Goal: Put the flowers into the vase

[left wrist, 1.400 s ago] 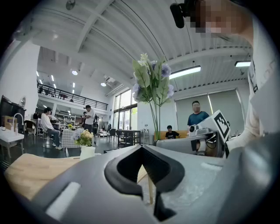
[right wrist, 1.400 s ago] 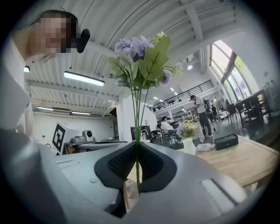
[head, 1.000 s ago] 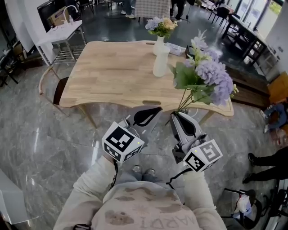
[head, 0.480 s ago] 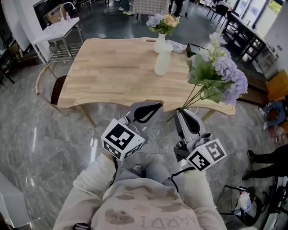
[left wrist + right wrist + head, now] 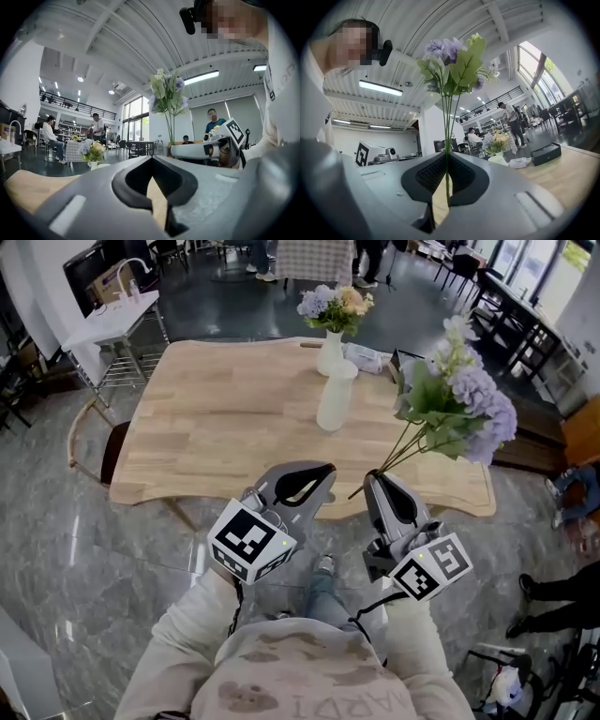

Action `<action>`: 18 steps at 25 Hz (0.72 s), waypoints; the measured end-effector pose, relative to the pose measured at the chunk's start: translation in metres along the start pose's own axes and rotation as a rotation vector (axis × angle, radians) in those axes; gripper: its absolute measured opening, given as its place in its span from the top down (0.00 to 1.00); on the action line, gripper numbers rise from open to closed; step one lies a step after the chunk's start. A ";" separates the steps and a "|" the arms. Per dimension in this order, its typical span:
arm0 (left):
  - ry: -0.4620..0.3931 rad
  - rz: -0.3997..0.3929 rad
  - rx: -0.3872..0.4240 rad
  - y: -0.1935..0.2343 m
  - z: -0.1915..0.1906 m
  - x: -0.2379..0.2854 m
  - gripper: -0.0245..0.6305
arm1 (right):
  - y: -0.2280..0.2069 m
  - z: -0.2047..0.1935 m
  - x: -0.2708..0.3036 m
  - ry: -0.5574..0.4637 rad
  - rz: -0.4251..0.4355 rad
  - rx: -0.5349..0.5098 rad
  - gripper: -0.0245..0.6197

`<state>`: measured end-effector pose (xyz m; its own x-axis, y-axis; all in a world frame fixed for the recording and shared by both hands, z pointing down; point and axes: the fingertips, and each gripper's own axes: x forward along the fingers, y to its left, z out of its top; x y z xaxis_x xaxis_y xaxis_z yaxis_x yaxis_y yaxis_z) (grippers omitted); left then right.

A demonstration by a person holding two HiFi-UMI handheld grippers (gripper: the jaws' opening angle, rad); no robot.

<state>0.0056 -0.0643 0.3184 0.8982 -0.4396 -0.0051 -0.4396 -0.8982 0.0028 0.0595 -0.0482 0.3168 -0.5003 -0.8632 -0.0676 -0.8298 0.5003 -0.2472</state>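
Our right hand-held gripper [image 5: 379,480] pinches the flowers [image 5: 457,411] by the stems; the vase [image 5: 336,397] stands apart on the surface [image 5: 216,427]. Our left hand-held gripper [image 5: 317,471] is pressed together, empty.

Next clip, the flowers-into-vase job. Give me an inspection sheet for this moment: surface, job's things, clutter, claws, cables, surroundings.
Surface: light wooden table, mostly bare.
Job's things: bunch of purple flowers held above the table's right end; tall white vase upright mid-table, nothing showing in it.
Clutter: small white vase with a mixed bouquet, white crumpled bundle and black box near the far edge.
Claws: left claw shut, empty; right claw shut on the flower stems.
Cables: black cable below the right gripper.
Surroundings: grey polished floor, white side table, a person's legs at right.
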 end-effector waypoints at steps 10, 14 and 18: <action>-0.002 0.069 -0.028 0.074 0.006 0.104 0.96 | -0.106 0.038 0.074 0.003 0.089 -0.007 0.90; -0.002 0.099 -0.009 0.094 0.007 0.130 0.96 | -0.136 0.049 0.098 0.001 0.119 -0.016 0.90; 0.009 0.115 -0.011 0.113 0.003 0.143 0.96 | -0.157 0.051 0.125 0.002 0.131 -0.006 0.90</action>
<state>0.0846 -0.2288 0.3154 0.8419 -0.5396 0.0048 -0.5396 -0.8418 0.0138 0.1397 -0.2374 0.2980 -0.6048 -0.7905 -0.0965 -0.7591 0.6089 -0.2303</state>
